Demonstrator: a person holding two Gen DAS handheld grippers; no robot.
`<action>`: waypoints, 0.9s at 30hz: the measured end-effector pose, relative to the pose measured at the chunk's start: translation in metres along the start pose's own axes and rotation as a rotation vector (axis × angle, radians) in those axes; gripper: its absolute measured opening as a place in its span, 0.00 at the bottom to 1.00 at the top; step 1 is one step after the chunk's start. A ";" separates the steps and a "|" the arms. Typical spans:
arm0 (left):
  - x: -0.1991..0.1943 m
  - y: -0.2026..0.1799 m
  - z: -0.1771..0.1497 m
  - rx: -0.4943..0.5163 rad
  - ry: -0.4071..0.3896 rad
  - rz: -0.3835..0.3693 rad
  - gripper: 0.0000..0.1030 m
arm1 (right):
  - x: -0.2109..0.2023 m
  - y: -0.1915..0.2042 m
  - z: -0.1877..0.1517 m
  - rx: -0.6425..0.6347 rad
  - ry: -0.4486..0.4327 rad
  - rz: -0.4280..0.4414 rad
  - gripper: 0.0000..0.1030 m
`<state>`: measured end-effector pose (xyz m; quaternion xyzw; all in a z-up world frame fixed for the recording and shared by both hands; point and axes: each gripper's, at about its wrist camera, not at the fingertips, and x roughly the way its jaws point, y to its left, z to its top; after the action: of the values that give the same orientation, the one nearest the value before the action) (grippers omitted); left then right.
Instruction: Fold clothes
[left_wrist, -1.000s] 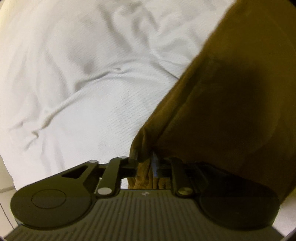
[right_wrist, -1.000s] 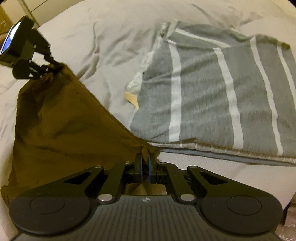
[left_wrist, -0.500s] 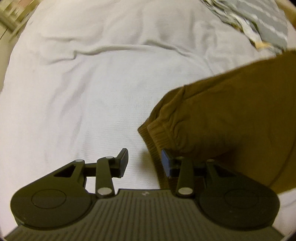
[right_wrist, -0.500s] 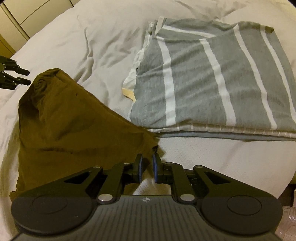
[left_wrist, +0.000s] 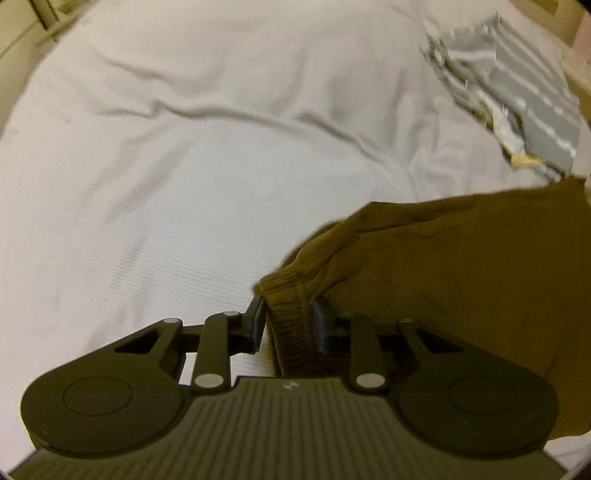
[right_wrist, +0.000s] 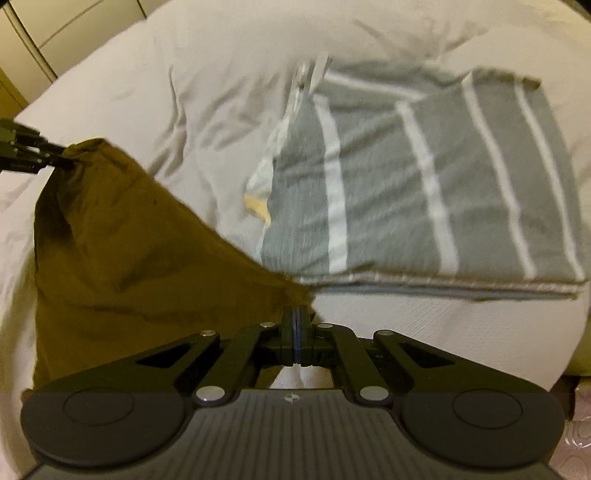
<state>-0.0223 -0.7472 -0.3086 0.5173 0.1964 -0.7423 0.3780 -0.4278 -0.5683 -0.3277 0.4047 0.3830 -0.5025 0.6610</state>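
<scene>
left wrist view: the left gripper (left_wrist: 288, 321) is straddling the ribbed hem of the brown garment (left_wrist: 461, 273) at lower centre of the frame. its jaws are standing apart, the right one against the cloth and the left one with a sliver of white bed sheet (left_wrist: 184, 184) showing beside it, so a firm clamp cannot be told. half a second ago the jaws were wider and the hem was lying just off the right jaw; now the hem is sitting between them. the garment is filling the right half of the frame, and the striped grey pile (left_wrist: 524, 99) is lying blurred in the upper right corner.

right wrist view: the right gripper (right_wrist: 298, 332) is pressing its jaws together on a corner of the brown garment (right_wrist: 129, 266) at lower centre; half a second ago they were parted with the corner lying free. the garment is spreading across the left of the frame, its far corner now touching the left gripper (right_wrist: 55, 157) at the left edge, where earlier the two were apart. the striped grey pile (right_wrist: 424, 192), folded, is resting on the bed sheet (right_wrist: 184, 74) in the upper right, its near left corner touching the garment.
</scene>
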 end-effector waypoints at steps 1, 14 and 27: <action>-0.003 0.003 -0.001 -0.010 -0.005 0.000 0.22 | -0.001 -0.001 0.001 0.003 -0.001 0.004 0.02; 0.037 0.004 0.000 -0.017 0.067 0.001 0.22 | 0.029 0.000 -0.007 -0.016 0.014 0.014 0.30; 0.030 -0.002 0.006 -0.045 0.049 0.039 0.22 | 0.020 -0.003 0.006 -0.052 -0.025 0.011 0.01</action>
<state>-0.0324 -0.7607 -0.3336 0.5303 0.2121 -0.7172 0.3992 -0.4256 -0.5812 -0.3447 0.3831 0.3853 -0.4937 0.6790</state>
